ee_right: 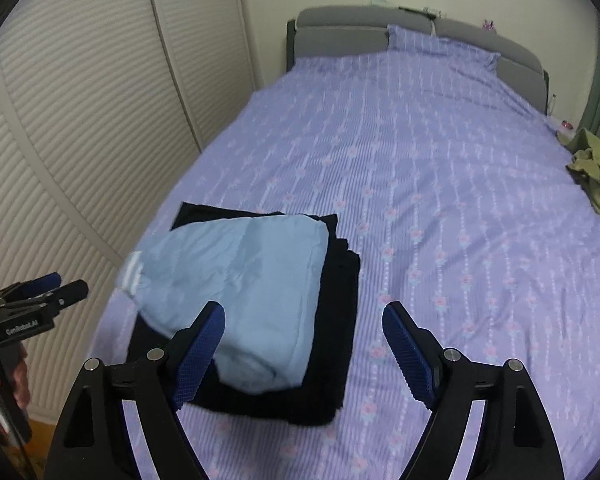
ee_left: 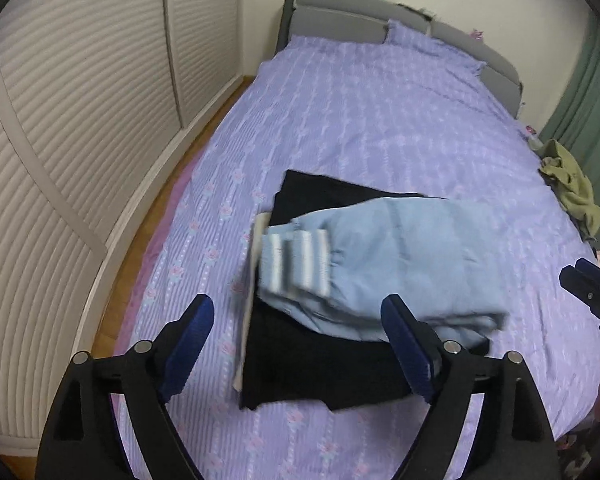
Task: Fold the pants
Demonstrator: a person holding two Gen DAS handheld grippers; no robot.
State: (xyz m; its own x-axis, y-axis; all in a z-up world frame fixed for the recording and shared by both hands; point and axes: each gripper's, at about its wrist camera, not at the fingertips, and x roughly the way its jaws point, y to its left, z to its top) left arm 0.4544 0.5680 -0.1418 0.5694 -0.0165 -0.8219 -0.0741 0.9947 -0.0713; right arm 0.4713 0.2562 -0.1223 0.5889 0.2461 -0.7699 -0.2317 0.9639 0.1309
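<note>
Left hand-held gripper (ee_left: 298,346) spread wide, nothing between fingers, above the bed's near edge. Right hand-held gripper (ee_right: 303,350) same: spread, gripping nothing. Light blue pants (ee_left: 384,270) folded, lying on a stack of dark folded clothes (ee_left: 324,368) near the bed's (ee_right: 440,168) left edge. Olive garment (ee_right: 598,178) crumpled at far right edge.
</note>
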